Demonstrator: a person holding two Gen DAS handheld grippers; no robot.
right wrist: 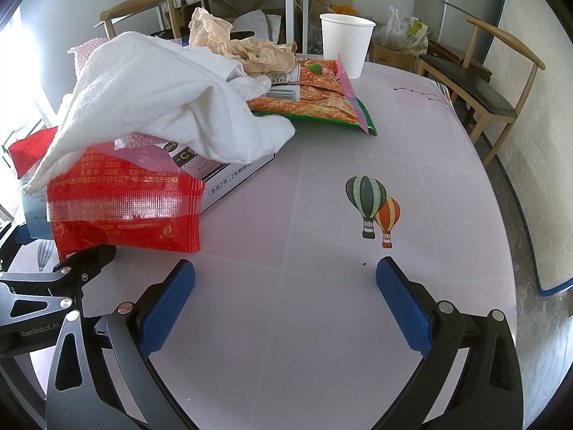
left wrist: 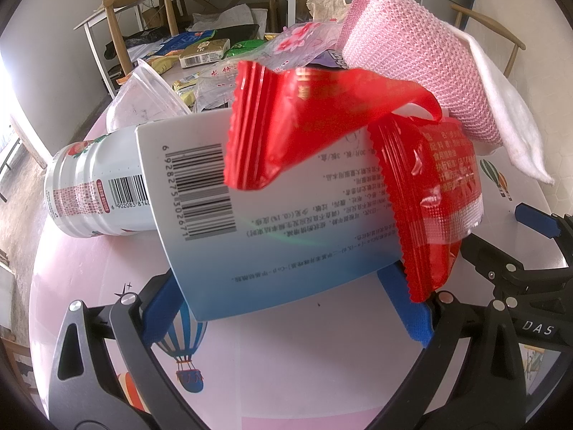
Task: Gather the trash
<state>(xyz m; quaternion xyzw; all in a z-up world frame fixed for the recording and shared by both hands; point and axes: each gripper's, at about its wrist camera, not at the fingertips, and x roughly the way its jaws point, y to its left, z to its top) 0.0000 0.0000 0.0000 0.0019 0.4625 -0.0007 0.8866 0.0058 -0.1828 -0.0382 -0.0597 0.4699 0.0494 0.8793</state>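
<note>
The left gripper [left wrist: 286, 297] had its two blue pads on either side of a white and blue box [left wrist: 272, 215]. The pads sat right against the sides of the box, so the claw looked clamped on it, with the box lifted a little off the table [left wrist: 322, 376]. A red wrapper [left wrist: 322, 125] lay draped over the top of the box and hung down its right side. On top of that sat a pink mesh cloth [left wrist: 404, 53] with a white cloth [left wrist: 508, 114] under its edge. A white can [left wrist: 96, 186] lay on its side just behind the box, to the left. A clear plastic cup [left wrist: 143, 100] lay tipped over near the can.

The right gripper [right wrist: 285, 299] hung over a bare part of the table [right wrist: 322, 322] with its pads wide apart and nothing between them. Beyond it, an orange snack bag [right wrist: 322, 104] lay flat, and a white paper cup [right wrist: 345, 44] stood upright behind it. Some crumpled brown paper [right wrist: 236, 46] sat beside the bag, on the pile.
</note>
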